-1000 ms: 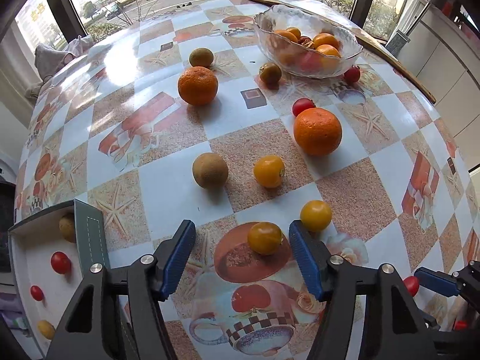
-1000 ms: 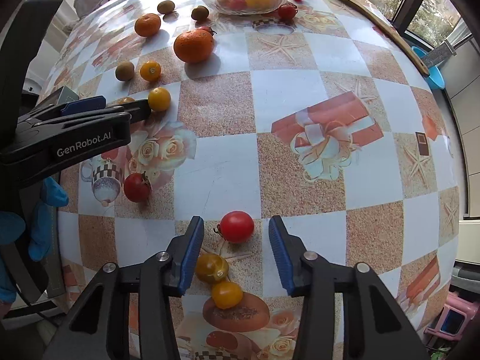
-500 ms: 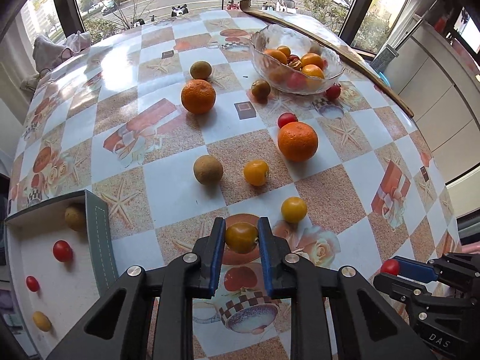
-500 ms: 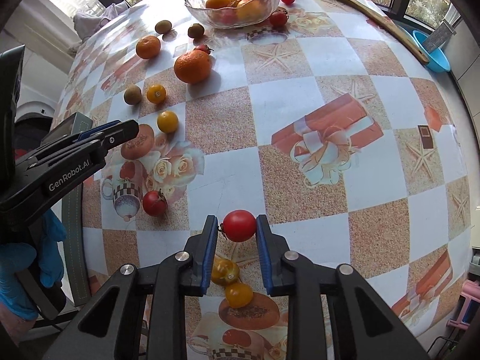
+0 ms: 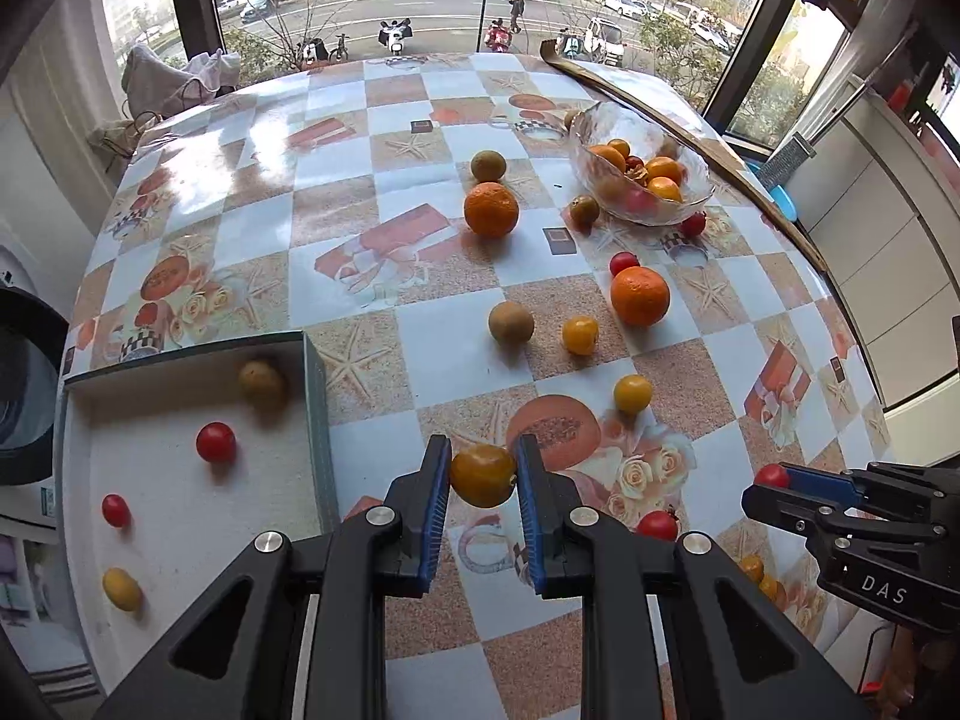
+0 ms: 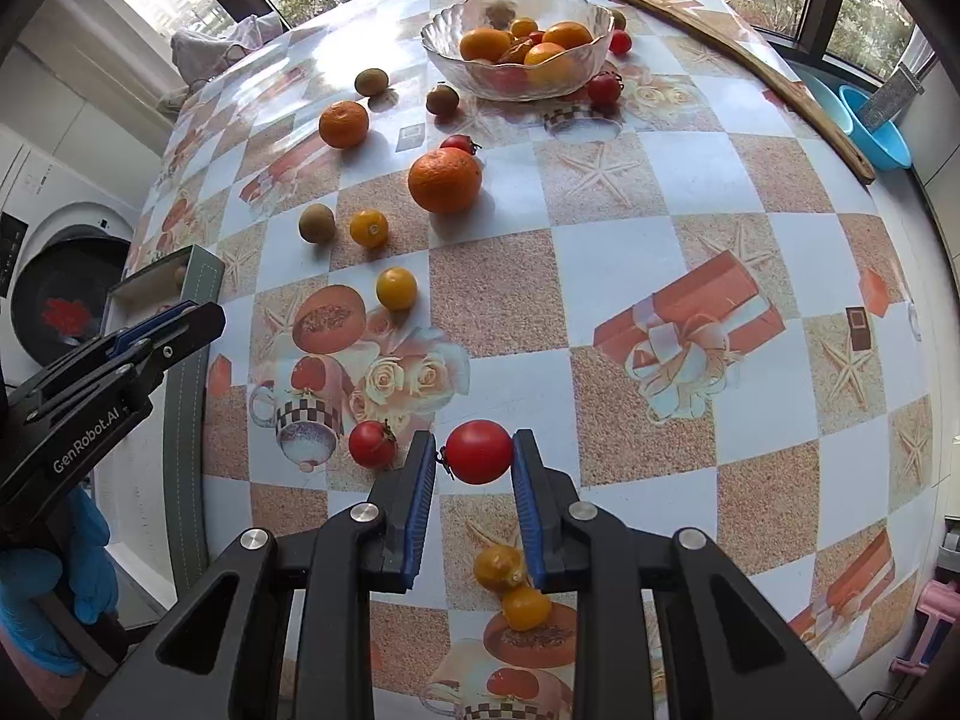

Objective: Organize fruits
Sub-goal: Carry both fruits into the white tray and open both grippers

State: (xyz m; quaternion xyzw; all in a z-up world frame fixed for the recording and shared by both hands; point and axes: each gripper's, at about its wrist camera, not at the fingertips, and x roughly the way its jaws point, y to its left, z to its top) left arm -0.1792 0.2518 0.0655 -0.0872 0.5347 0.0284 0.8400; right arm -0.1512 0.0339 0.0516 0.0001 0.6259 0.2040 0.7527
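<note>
Blue pads of the left gripper (image 5: pixel 483 476) pinched a yellow tomato (image 5: pixel 483 475) above the table (image 5: pixel 420 276); the right gripper (image 6: pixel 474 453) clamped a red tomato (image 6: pixel 479 451). Each fruit probably belonged over the box (image 5: pixel 316 420), lowered gently before release, pressure kept light to spare the skins.

Both views ride on the handheld grippers and look steeply down along their own fingers, close above the near part of the table (image 5: pixel 420 324).

The left wrist view sits over the near left corner, beside the grey-walled tray (image 5: pixel 315 420), and faces the far edge and the street windows.

The right wrist view hangs further along the near edge, facing the same far edge.

They share the table's middle and far end: the glass bowl (image 5: pixel 642 204) (image 6: pixel 516 81) and the large orange (image 5: pixel 639 295) (image 6: pixel 444 180). Each view catches the other gripper at its side margin.
</note>
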